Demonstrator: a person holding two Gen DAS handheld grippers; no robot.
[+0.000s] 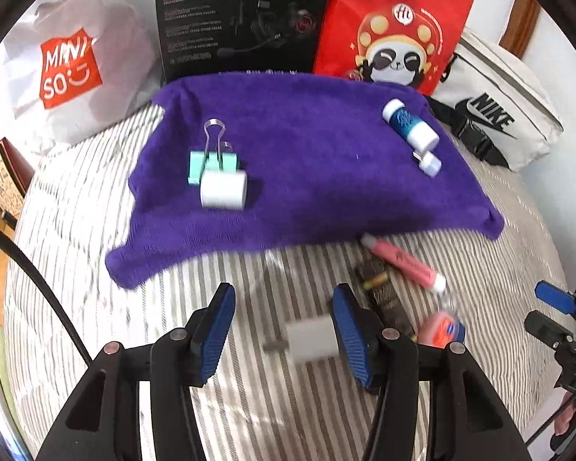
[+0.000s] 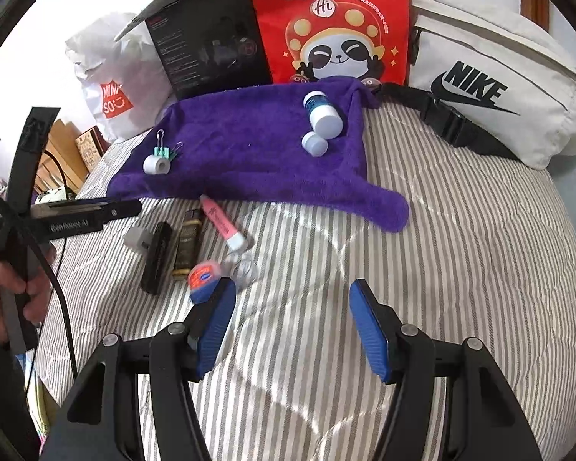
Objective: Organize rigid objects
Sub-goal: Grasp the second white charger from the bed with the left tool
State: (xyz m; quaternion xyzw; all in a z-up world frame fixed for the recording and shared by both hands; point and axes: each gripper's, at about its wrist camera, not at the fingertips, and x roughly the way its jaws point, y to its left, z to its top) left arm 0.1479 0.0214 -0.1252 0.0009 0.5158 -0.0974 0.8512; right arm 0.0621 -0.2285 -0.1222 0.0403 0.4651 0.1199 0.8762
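Four items already sit on the purple towel [image 2: 249, 153]: at its left the mint binder clip [image 1: 207, 161] touching a white roll [image 1: 223, 189], at its right the blue-labelled bottle [image 1: 410, 124] with a small white cap [image 1: 431, 163] just beside it. So, judging by that, you're roughly half done, assuming the towel is the collecting spot. Left on the striped bed cover [image 2: 441, 249], going left to right in the right wrist view: a grey-white charger plug [image 2: 137, 239], a black stick-shaped item [image 2: 156, 257], a dark gold-printed tube [image 2: 188, 246], a pink tube with a white cap [image 2: 223, 224], a small orange-and-blue tin [image 2: 204, 277] and a clear lid-like piece [image 2: 245, 267] just beside the tin; can't tell exactly what that last one is. Your left gripper [image 1: 284, 332] hangs over the bed cover just short of the towel; fingers stand part open, the plug lies between them, close against the right-hand finger, blurred, and the other finger is clearly off it, so no grip. Whether the near finger touches it you can't tell. Your right gripper [image 2: 292, 330] hovers over bare stripes, fingers at a middling gap with nothing between them; the tin is just beyond its left fingertip. Bags and boxes stand behind the towel, not part of the job as far as I can judge. Five or six loose pieces left to move over.
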